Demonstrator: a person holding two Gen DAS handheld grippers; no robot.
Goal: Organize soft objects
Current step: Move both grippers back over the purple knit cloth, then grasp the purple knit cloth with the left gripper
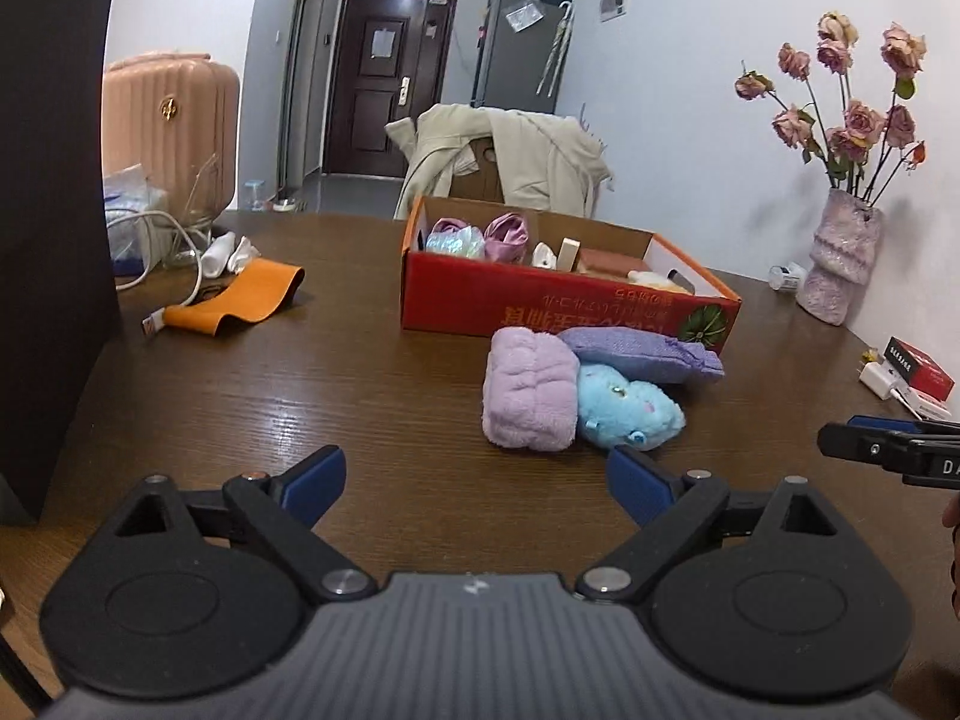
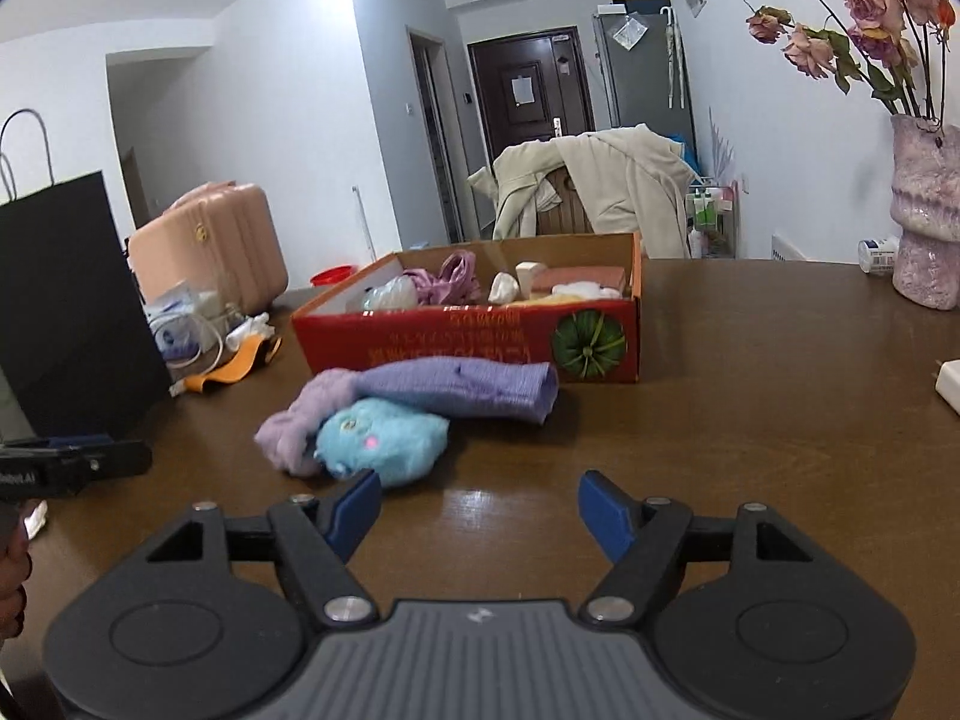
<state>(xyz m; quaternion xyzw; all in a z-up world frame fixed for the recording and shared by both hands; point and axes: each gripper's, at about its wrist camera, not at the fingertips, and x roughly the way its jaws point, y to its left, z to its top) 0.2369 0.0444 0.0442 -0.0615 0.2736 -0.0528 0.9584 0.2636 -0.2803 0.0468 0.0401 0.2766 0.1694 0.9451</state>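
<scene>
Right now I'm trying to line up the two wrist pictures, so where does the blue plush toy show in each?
Left wrist: the blue plush toy lies right of centre, against the right side of the lilac towel.
Right wrist: the toy lies left of centre, just beyond the right gripper.
Shared landmark: the red cardboard box behind it.

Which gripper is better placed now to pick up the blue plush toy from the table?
Probably the right gripper. Its open jaws are empty, and the blue plush lies just beyond its left finger. The left gripper, also open and empty, has the plush off to its right and faces mostly bare table.
</scene>
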